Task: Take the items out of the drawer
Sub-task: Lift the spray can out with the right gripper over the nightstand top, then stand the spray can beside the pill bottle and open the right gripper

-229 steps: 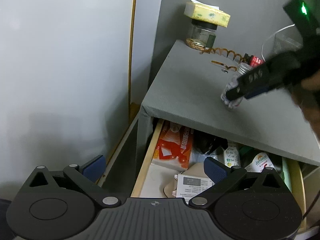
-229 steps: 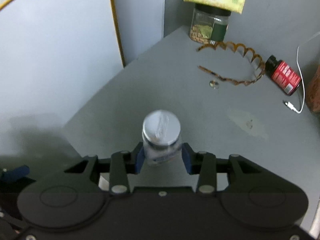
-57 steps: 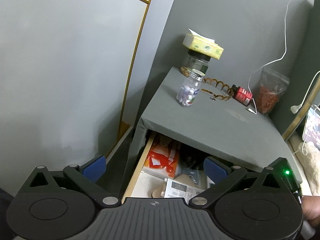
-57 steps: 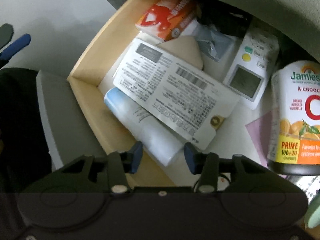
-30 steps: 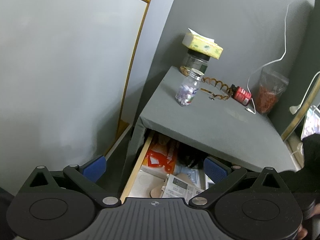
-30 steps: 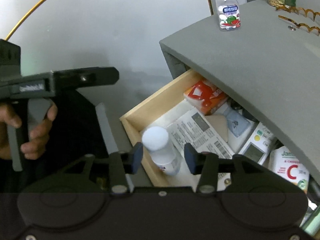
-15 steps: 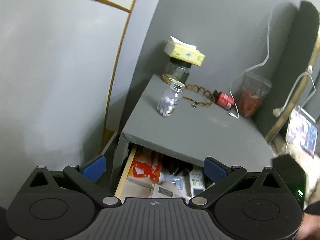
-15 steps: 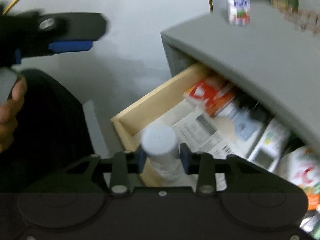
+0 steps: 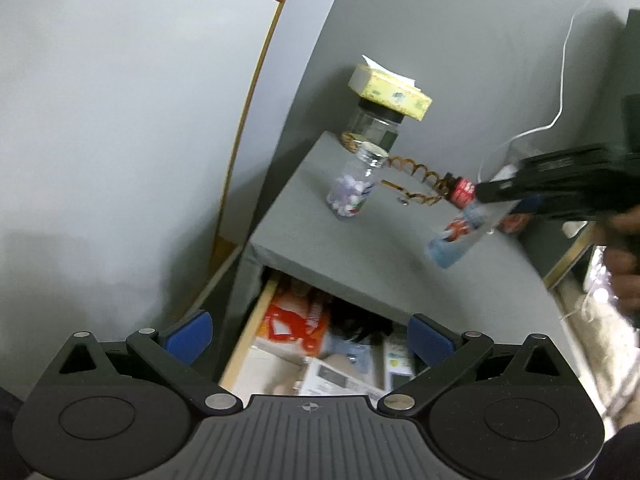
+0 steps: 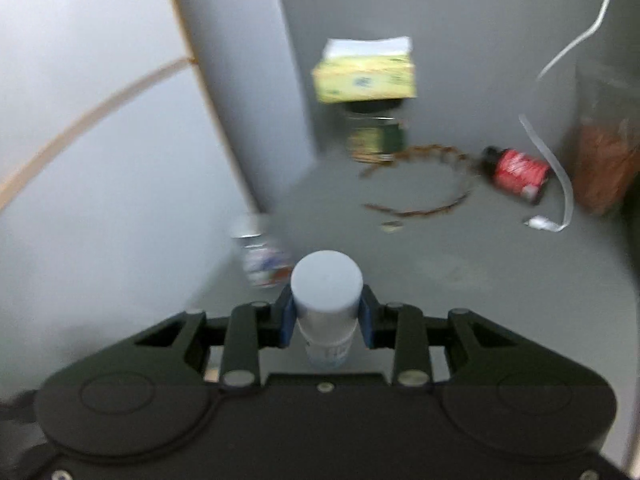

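My right gripper (image 10: 326, 322) pinches a white-capped bottle (image 10: 326, 300) (label blurred), holding it tilted above the grey cabinet top (image 9: 360, 248), toward its front edge. A pill bottle (image 9: 354, 188) stands near the top's left edge. My left gripper (image 9: 308, 332), fingers spread and empty, hangs over the open drawer (image 9: 304, 344) under the front edge.

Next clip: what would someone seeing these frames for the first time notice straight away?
The right gripper holds a pale blue-capped bottle in the air over the grey cabinet top. Behind it, a yellow tissue box perched on a glass jar draws the eye in the back corner. Below, the open drawer is crammed with packets, while the left gripper waits empty and open.
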Demonstrator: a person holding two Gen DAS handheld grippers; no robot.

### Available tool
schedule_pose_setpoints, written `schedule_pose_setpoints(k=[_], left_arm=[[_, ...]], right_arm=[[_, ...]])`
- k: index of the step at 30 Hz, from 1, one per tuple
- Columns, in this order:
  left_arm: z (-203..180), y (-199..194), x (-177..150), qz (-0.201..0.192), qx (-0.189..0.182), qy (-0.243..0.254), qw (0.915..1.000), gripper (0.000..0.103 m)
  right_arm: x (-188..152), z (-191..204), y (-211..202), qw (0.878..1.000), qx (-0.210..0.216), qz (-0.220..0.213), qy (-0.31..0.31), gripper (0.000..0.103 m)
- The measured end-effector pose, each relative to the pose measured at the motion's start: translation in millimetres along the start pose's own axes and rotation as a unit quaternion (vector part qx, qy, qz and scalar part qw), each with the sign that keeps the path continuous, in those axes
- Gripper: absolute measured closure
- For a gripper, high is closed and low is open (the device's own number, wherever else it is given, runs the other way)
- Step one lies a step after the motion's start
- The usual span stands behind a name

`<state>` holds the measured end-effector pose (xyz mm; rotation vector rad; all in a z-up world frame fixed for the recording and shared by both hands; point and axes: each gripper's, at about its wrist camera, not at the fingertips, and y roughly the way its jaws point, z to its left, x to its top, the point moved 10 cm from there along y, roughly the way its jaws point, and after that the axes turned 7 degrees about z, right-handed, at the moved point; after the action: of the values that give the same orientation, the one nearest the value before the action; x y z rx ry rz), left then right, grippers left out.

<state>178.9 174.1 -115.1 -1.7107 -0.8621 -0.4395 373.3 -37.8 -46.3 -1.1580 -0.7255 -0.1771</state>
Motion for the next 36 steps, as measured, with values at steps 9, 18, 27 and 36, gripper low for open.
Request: schedule_pose_setpoints(k=[9, 18, 27, 36], left_arm=[[0.4, -1.9, 3.9, -0.005, -0.008, -0.009, 0.9999, 0.000], [3.0, 2.7, 5.5, 0.003, -0.015, -0.024, 0.9996, 0.000], [1.9, 2.5, 7.1, -0.001, -0.014, -0.019, 0.9997, 0.000], [4.7, 0.6, 5.6, -0.003, -0.012, -0.022, 0.9997, 0.000]], right_arm=[[-21.9, 13.5, 34.6, 0.996, -0.063, -0.003, -0.057, 0.051], [-48.1, 12.5, 58.4, 0.995, -0.059, -0.026, -0.071, 0.071], [-14.2, 17.6, 88.8, 0.996, -0.059, -0.033, -0.049, 0.071], [-68.9, 22.3, 33.1, 0.998, 0.012, 0.000, -0.067, 0.044]])
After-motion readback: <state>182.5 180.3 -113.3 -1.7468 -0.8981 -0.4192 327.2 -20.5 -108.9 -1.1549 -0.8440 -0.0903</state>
